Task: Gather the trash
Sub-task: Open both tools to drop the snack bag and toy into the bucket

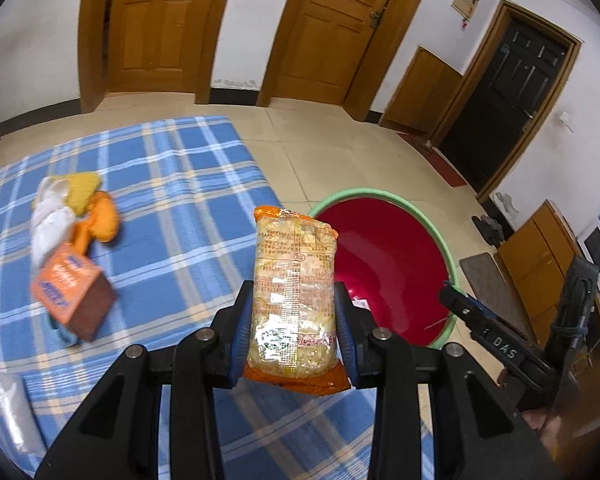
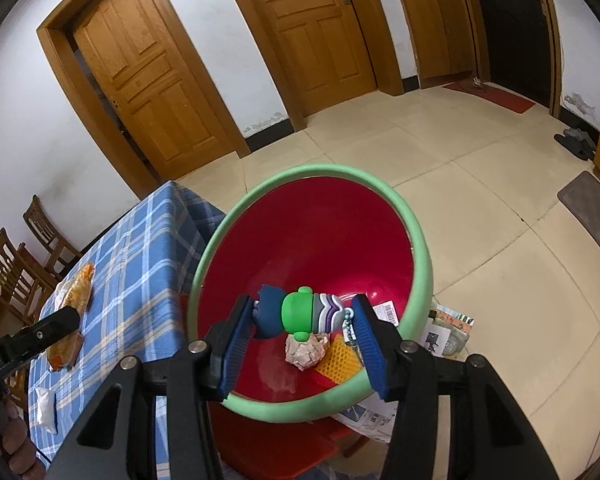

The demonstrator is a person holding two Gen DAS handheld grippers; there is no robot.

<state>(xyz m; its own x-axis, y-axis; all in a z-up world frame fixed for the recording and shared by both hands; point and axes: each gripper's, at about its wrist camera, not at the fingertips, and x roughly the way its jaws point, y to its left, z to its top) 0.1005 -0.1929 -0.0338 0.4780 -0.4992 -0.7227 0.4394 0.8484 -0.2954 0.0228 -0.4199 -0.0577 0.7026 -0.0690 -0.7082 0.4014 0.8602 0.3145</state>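
Observation:
My left gripper (image 1: 294, 332) is shut on a clear and orange noodle packet (image 1: 294, 280), held upright over the edge of the blue plaid table (image 1: 172, 208). To its right stands a red basin with a green rim (image 1: 384, 256). In the right wrist view my right gripper (image 2: 300, 328) is shut on a small toy keychain (image 2: 296, 312), blue, green and striped grey, held sideways over the basin (image 2: 312, 236). In the basin lie a crumpled paper ball (image 2: 305, 354), an orange mesh piece (image 2: 340, 360) and a barcode label (image 2: 388, 312).
A pile with an orange box (image 1: 70, 292), white tissue (image 1: 50, 216) and yellow and orange wrappers lies on the table at the left. A white packet (image 2: 46, 404) lies near the table's front. Papers (image 2: 440, 332) lie by the basin. Wooden chairs (image 2: 12, 264) stand beyond the table.

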